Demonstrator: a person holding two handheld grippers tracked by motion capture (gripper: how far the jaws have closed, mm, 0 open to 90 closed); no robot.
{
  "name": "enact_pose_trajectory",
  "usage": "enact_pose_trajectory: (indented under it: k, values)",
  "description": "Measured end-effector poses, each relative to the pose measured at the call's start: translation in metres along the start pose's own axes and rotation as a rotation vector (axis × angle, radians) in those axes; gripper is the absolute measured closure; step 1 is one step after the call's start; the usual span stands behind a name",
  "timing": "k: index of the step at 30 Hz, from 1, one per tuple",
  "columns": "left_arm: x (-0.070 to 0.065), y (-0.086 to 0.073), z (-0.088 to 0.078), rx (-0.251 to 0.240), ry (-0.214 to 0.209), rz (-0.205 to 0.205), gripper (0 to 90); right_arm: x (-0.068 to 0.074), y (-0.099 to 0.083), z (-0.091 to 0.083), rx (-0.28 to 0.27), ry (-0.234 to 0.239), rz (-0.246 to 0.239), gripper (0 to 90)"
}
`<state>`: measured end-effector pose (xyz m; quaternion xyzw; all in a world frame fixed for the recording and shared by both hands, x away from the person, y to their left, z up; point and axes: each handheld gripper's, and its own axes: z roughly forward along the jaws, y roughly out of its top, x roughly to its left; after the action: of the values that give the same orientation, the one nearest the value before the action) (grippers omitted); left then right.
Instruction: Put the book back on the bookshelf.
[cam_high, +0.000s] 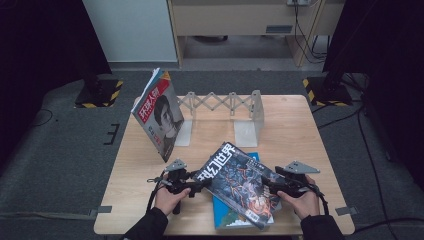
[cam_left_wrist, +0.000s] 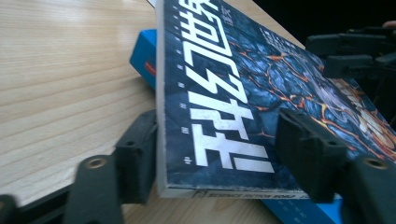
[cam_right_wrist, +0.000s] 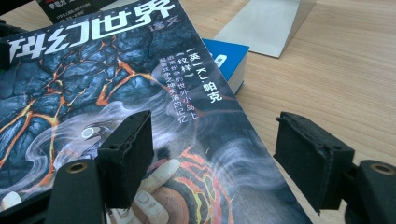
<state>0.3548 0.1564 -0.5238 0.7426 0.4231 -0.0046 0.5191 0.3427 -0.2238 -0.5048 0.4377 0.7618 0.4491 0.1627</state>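
From the high view, a dark magazine (cam_high: 239, 182) lies tilted across a blue book (cam_high: 235, 216) near the front edge of the tabletop (cam_high: 290, 125). The left tongs (cam_high: 199, 186) meet its left edge, the right tongs (cam_high: 267, 186) its right edge. Farther back, another magazine (cam_high: 161, 116) leans upright against a grey folding rack (cam_high: 222, 102).

In the left gripper view, the left tongs (cam_left_wrist: 219, 154) straddle the magazine's (cam_left_wrist: 243, 93) corner; one jaw lies against its spine edge, the other over the cover, and whether they squeeze it I cannot tell. The blue book (cam_left_wrist: 142, 53) peeks out underneath.

In the right gripper view, the right tongs (cam_right_wrist: 224, 154) stand open, one jaw over the cover (cam_right_wrist: 116, 93), the other over bare tabletop (cam_right_wrist: 336, 70) clear of the magazine's edge.
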Motion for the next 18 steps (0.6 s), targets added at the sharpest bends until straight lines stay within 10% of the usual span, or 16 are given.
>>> enact_pose_trajectory:
  k: [11,18]
  values:
    - [0.002,0.0,0.009,0.008,-0.047,-0.046,24.4,0.001,0.0,0.002,-0.007,0.009,0.005,28.1]
    - [-0.003,0.009,-0.005,-0.043,-0.046,-0.035,43.9,0.002,-0.001,0.003,-0.009,0.011,-0.002,28.1]
